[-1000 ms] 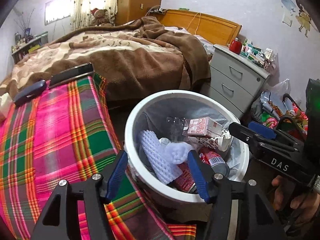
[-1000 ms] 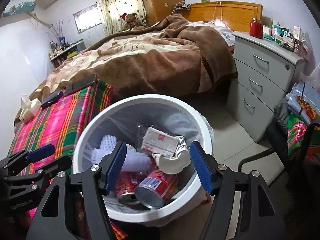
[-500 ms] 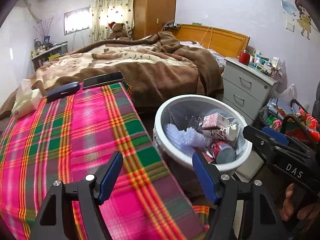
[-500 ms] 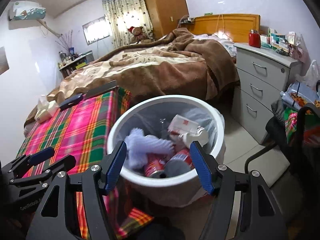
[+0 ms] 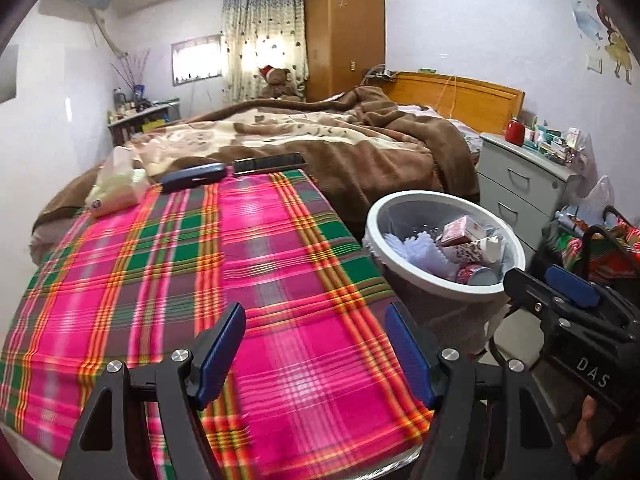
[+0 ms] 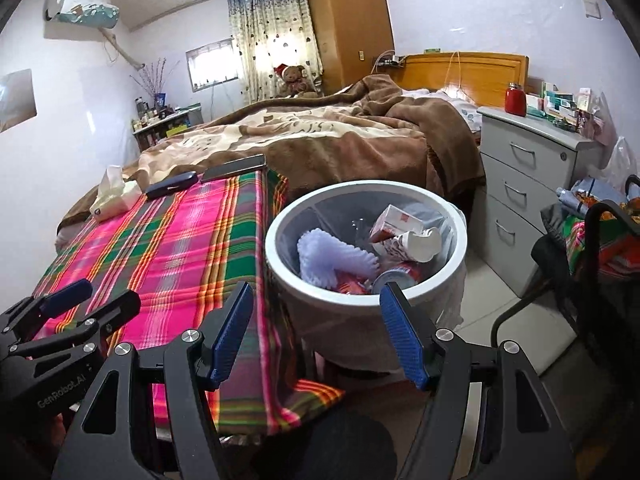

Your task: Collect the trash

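A: Where's the trash now?

B: All in the white bin [image 6: 366, 286]. From my right wrist view it stands at about 12 o'clock, just past my right gripper [image 6: 316, 332], close against the edge of the plaid desk [image 6: 168, 248]. Inside I see a white foam net [image 6: 328, 256], a red-and-white carton [image 6: 396, 220], a crumpled paper cup [image 6: 416, 244] and a can [image 6: 396, 274] near the front rim.

A: And your fingers?

B: Right fingers [image 6: 230, 334] stand well apart, nothing between them. My left gripper [image 5: 316, 354] hangs over the plaid cloth; its fingers [image 5: 218, 350] have just been opening and are apart too, with only cloth beneath them.

A: Where's the bin from the left side?

B: Around 2 o'clock in the left wrist view, bin [image 5: 400, 208] beside the desk's right edge, my right gripper's black frame at 4 o'clock.

A: Anything on the desk?

B: At its far end, about 11 o'clock: a tissue pack [image 5: 116, 190], a dark case [image 5: 194, 176] and a phone [image 5: 268, 163] lying flat, just beside each other. Behind them is the bed [image 5: 320, 140] with a brown blanket, and a grey nightstand [image 5: 520, 184] at 2 o'clock.
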Tool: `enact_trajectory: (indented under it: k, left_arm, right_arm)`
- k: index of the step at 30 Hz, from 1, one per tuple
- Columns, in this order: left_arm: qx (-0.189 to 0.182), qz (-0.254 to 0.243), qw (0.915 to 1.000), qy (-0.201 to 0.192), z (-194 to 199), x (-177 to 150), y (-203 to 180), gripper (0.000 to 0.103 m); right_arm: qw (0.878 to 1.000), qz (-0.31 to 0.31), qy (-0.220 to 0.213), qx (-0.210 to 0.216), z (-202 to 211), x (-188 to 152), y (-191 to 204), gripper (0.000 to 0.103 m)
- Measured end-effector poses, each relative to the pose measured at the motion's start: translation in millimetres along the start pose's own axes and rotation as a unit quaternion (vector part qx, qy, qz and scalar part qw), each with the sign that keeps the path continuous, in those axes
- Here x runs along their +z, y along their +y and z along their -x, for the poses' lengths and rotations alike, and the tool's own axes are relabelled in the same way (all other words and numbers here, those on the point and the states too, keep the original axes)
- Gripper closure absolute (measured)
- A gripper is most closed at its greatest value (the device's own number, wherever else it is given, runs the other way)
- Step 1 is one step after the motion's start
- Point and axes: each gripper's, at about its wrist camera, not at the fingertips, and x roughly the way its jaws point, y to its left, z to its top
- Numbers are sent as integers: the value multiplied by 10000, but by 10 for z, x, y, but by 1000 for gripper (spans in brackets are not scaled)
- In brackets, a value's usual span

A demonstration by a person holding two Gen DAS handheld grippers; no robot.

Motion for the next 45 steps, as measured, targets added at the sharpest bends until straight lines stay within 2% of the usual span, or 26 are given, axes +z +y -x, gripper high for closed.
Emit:
enact_trajectory:
  k: [16,45]
  left_arm:
    - [117,100,9997,-209,248,-145,96,31]
    - [115,132,9997,-184,287,-181,81,31]
  right_arm:
    - [9999,-28,-97,3,104,-109,61,36]
    - [9999,-23,-158,6,186,-121,140,36]
